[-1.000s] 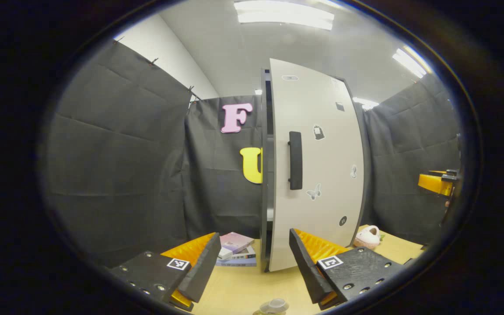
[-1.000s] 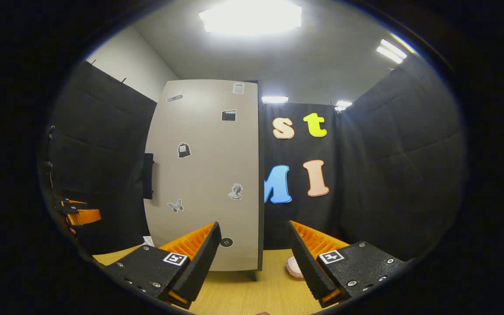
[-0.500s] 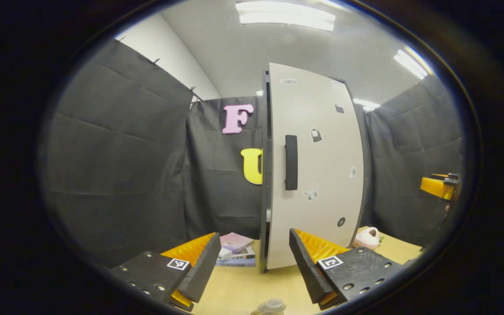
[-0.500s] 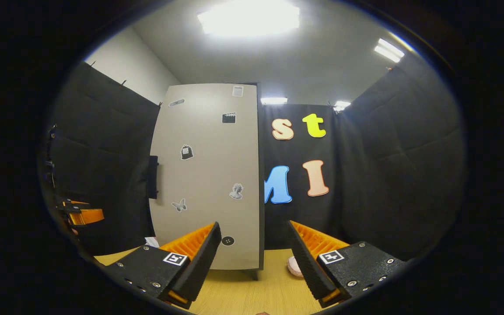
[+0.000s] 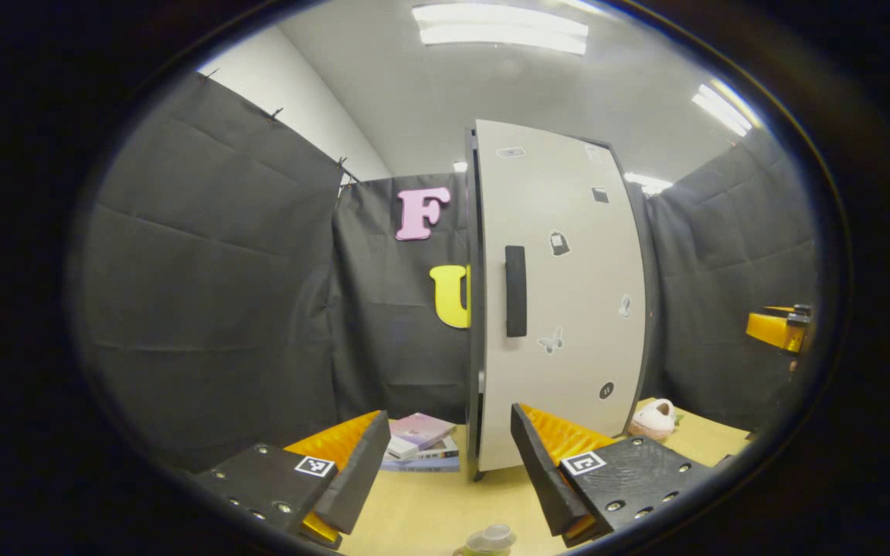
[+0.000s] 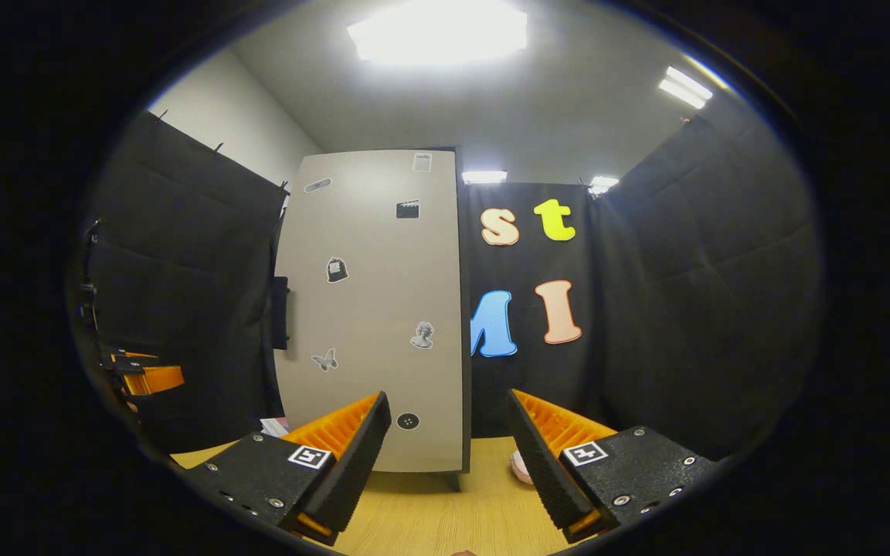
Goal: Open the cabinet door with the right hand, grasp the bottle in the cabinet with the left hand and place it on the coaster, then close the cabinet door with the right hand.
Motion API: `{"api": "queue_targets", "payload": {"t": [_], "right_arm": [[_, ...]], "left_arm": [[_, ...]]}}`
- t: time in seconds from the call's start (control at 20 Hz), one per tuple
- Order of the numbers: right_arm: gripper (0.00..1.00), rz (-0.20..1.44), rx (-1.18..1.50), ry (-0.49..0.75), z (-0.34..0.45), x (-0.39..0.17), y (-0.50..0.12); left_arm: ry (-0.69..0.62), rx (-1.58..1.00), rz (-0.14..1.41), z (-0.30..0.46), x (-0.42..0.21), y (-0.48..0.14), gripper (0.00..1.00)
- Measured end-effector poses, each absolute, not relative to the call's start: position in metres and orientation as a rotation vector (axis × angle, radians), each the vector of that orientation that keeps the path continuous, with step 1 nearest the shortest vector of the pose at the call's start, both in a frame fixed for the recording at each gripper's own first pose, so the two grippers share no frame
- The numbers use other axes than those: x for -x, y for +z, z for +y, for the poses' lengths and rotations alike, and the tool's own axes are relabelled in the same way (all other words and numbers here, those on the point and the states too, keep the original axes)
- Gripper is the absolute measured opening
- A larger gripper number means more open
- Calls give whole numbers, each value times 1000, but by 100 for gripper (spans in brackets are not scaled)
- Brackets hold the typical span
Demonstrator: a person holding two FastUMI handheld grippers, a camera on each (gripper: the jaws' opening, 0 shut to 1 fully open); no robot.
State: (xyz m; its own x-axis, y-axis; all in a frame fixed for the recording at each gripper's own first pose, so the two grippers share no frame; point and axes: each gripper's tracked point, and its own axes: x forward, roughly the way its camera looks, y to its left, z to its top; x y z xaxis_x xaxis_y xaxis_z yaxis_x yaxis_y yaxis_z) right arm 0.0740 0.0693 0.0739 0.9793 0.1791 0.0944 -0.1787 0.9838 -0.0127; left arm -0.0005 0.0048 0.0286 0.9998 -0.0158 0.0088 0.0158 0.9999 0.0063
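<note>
While the tall pale cabinet door (image 5: 561, 293) with its black bar handle (image 5: 516, 291) sits almost flush, your right gripper (image 6: 445, 448) and left gripper (image 5: 445, 455) hang released and empty; clear-capped bottle (image 5: 490, 540) rests on the wooden table (image 5: 429, 510) below, likely already delivered

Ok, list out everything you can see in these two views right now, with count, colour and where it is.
cabinet door: one, pale grey, closed or nearly so, standing on the table
door handle: one, black, on the door's left edge
stickers: several, dark, scattered over the door
books: small stack, pinkish top, left of the cabinet
plush slipper: one, pink-white, right of the cabinet
bottle: one, its pale cap visible, bottom edge
table: one, light wood
left gripper: open, empty
right gripper: open, empty
</note>
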Motion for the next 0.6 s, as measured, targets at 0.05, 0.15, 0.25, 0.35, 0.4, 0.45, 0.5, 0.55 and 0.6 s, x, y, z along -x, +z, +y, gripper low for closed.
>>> {"api": "queue_targets", "payload": {"t": [0.05,0.15,0.25,0.35,0.4,0.45,0.5,0.55,0.6], "right_arm": [[93,-96,3,178,69,-73,74],[93,-92,2,174,69,-73,73],[93,-91,-6,177,71,-72,73],[93,-91,-12,175,72,-72,73],[93,-90,-11,175,73,-72,73],[93,-90,-8,174,73,-72,73],[94,-91,-4,173,74,-73,73],[93,-90,1,173,74,-73,73],[93,-91,4,172,75,-73,73]], "left_arm": [[-19,-1,-8,3,-2,29,90],[-23,0,-9,3,-2,30,93],[-24,-7,-14,4,-1,31,93],[-25,-7,-14,4,-2,30,93],[-29,-3,-15,2,-2,31,94],[-30,-1,-16,2,-3,32,90],[-30,-3,-16,2,-3,32,90],[-29,-6,-16,3,-2,32,90],[-29,-8,-15,4,-2,31,93]]}}
